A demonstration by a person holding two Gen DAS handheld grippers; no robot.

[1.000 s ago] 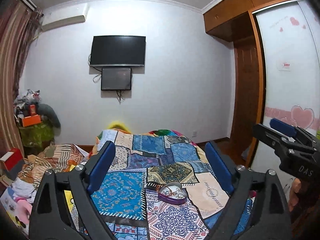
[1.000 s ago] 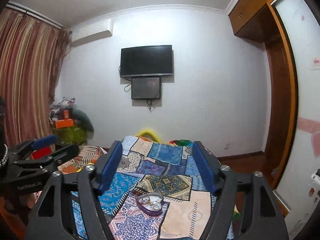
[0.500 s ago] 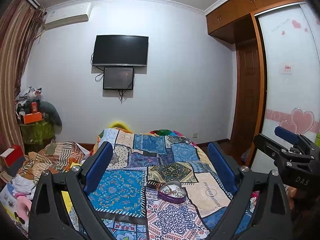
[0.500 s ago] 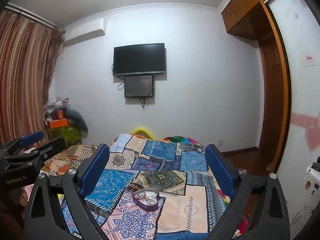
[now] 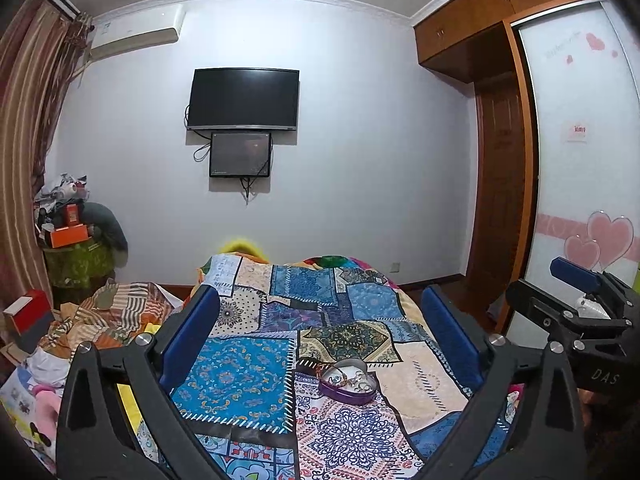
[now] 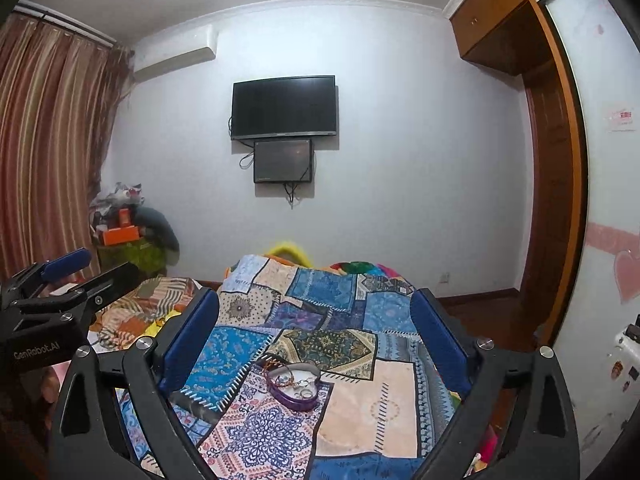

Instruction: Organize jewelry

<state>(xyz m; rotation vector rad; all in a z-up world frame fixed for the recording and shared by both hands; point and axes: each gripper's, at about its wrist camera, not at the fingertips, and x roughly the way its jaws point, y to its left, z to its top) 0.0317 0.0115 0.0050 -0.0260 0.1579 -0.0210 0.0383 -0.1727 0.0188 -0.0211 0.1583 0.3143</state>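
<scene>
The left gripper point(image 5: 320, 320) has just been opening and stands wide, empty — the right gripper point(image 6: 316, 316) gapes wide too, nothing between its jaws. The purple heart-shaped box point(image 5: 347, 382) of rings sits on the patchwork bedspread point(image 5: 236, 380), at six o'clock from the television point(image 5: 244, 98).

Your left black two-finger gripper with blue pads point(image 5: 320, 320) has just been opening its jaws, nothing between them. Your right black blue-padded gripper point(image 6: 316, 320) beside it points nearly level, jaws spread wide and empty.
</scene>
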